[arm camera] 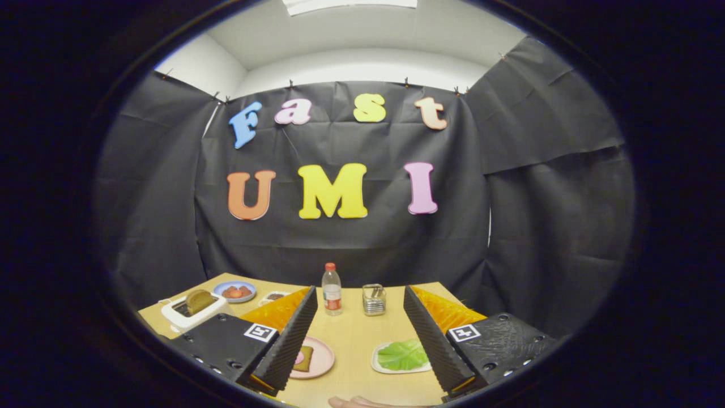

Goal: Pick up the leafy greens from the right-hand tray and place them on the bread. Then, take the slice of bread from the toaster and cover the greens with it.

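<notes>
Gripper fingers spread wide, empty, above the table; the limp, light greens beside the bottle likely need a gentle mid-leaf pinch.

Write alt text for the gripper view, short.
The hand-held gripper is open above a wooden table, holding nothing. Between its fingers lie a pink plate with bread and a white tray of greens. Beyond stand a bottle, a metal holder and a toaster holding a slice.
</notes>
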Tool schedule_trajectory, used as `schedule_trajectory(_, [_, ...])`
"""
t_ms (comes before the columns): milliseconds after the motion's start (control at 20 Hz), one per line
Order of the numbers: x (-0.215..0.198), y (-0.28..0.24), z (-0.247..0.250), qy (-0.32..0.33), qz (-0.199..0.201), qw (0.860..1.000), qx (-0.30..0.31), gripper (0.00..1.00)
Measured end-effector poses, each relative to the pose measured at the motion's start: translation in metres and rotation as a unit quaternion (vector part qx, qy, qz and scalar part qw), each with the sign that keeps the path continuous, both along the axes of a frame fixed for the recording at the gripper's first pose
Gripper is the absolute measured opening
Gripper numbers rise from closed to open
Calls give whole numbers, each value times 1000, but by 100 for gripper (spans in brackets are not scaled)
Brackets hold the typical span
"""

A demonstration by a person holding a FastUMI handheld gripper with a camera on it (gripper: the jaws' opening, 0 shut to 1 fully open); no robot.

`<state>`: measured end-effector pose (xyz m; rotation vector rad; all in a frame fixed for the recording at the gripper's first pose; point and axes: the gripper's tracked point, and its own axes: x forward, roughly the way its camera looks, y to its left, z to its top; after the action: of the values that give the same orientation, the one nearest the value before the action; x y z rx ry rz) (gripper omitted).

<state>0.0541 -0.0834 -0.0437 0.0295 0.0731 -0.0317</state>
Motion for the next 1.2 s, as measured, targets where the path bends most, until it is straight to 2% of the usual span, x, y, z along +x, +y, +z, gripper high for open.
schedule_trajectory(150, [22, -23, -21, 32, 7, 999, -13, 94])
schedule_trajectory(400, [62, -77, -61, 76, -25, 997, -4, 95])
schedule_trajectory(500, [80, -84, -85, 102, -13, 995, 8, 95])
schedule_trajectory(550, [93, -93, -100, 118, -20, 993, 6, 96])
schedule_trajectory(750, [129, -136, -163, 207, -73, 976, 8, 96])
schedule_trajectory(850, [141, -147, -195, 247, -86, 965, 21, 96])
schedule_trajectory(1000, [146, -155, -231, 297, -91, 950, 34, 96])
schedule_trajectory(1200, [156, -153, -257, 324, -84, 942, 41, 96])
